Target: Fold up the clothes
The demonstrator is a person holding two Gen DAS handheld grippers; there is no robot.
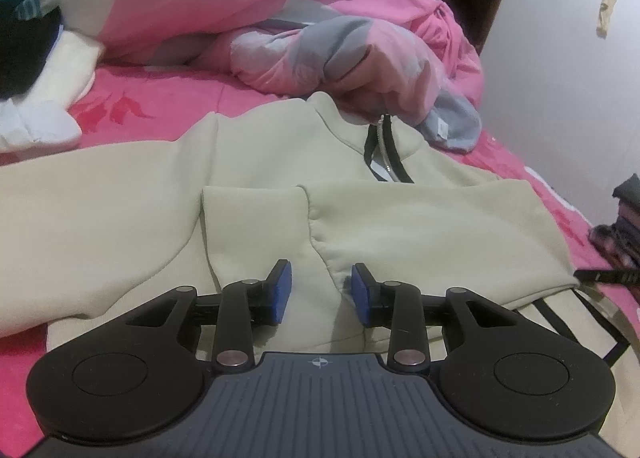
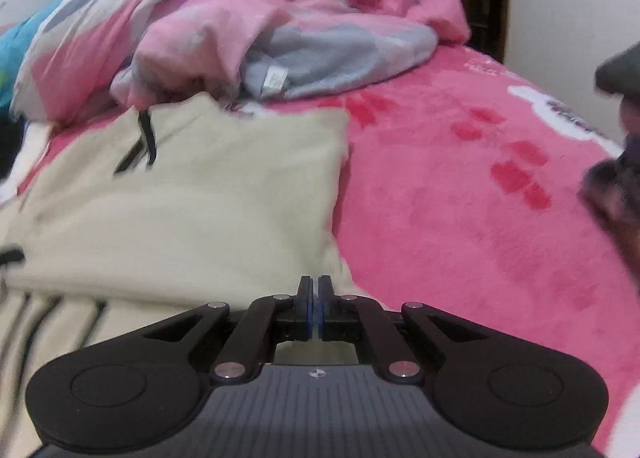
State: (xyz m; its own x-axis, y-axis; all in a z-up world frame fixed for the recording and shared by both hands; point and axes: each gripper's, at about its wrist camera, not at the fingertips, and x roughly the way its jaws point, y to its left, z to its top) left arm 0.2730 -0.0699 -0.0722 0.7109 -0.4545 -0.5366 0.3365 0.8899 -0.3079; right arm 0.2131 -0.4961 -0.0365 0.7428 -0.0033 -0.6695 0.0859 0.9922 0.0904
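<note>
in the left wrist view the cream sweatshirt [image 1: 280, 193] lies flat on the pink bedspread [image 1: 168, 97], collar and zip [image 1: 386, 149] at the far end, so its long axis runs away from the camera. one sleeve is folded across the chest towards the right, its cuff edge [image 1: 256, 193] just ahead of the left gripper [image 1: 320, 292]. that gripper hovers low over the body with its jaws released and partly apart, cloth showing in the gap but not pinched. a crumpled pink quilt [image 1: 280, 17] crowds the collar end and white clothes [image 1: 44, 117] lie to the left.

in the right wrist view the right gripper [image 2: 315, 308] is clenched with nothing visibly between its pads, sitting at the near right corner of the sweatshirt [image 2: 192, 201]. the folded side edge [image 2: 338, 185] runs away from it towards the quilt [image 2: 260, 9]. open bedspread [image 2: 460, 217] lies to the right, with a dark blurred heap [image 2: 616, 161] at the far right. i judge the right gripper nearer to this edge.
</note>
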